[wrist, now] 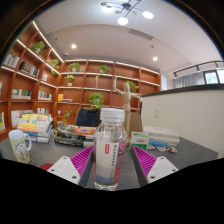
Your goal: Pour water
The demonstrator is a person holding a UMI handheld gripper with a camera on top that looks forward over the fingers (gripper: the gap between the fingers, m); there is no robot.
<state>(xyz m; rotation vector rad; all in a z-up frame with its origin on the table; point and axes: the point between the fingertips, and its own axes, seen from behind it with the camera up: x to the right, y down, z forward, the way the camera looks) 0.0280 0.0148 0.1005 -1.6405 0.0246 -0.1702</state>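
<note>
While clamped between both fingers [83, 158], a capped bottle [110, 150], upright; table [190, 152] beyond

bright ceiling lamps [122, 12], fisheye edges

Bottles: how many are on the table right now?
1: the clear water bottle stands between the gripper fingers. None shows elsewhere, though the books could hide something.

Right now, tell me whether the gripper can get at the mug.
Probably not yet: the gripper has a water bottle between its fingers, and the mug stands off to their left on the table.
</note>
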